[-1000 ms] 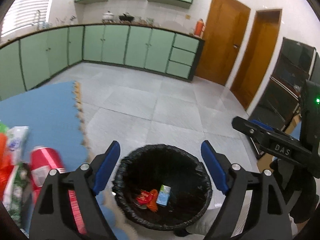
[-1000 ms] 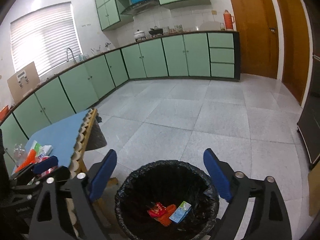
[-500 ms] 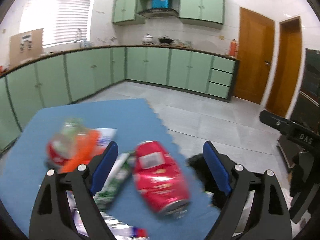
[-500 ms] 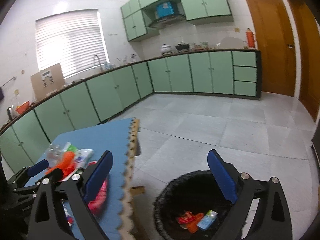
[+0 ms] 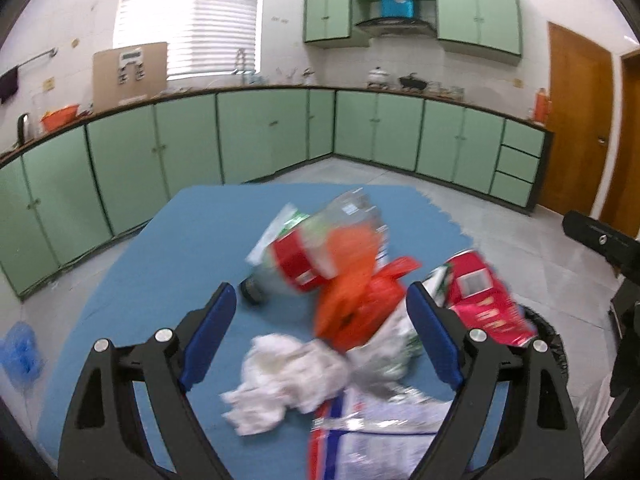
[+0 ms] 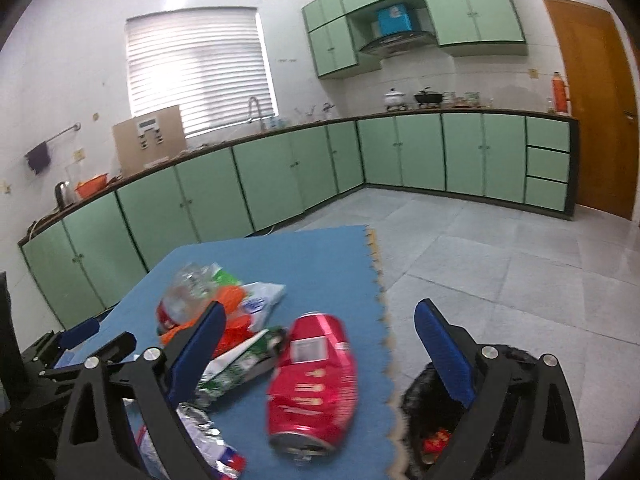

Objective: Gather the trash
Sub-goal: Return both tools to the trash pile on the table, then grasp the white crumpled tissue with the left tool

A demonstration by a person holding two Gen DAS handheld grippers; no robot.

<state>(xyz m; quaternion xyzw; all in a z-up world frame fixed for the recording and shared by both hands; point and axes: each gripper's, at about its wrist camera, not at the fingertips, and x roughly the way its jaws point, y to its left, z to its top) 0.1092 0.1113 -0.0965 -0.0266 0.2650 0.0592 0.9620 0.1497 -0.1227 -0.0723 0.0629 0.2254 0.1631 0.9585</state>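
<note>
Two wrist views, close above shared blue table (image 5: 168,248), facing cabinets.

Motion blur smears the crushed bottle (image 5: 320,248) and orange wrapper (image 5: 352,300); their print is unreadable. The right tongs' finger (image 6: 444,356) hides much of the bin (image 6: 424,412), and the frame's lower edge crops the silver packet (image 5: 380,436).

Pale green cabinets (image 6: 256,184) line two white walls below a bright blinded window (image 6: 200,68). Grey floor tiles (image 6: 500,264) run from the cabinets to a brown door (image 6: 592,100).
</note>
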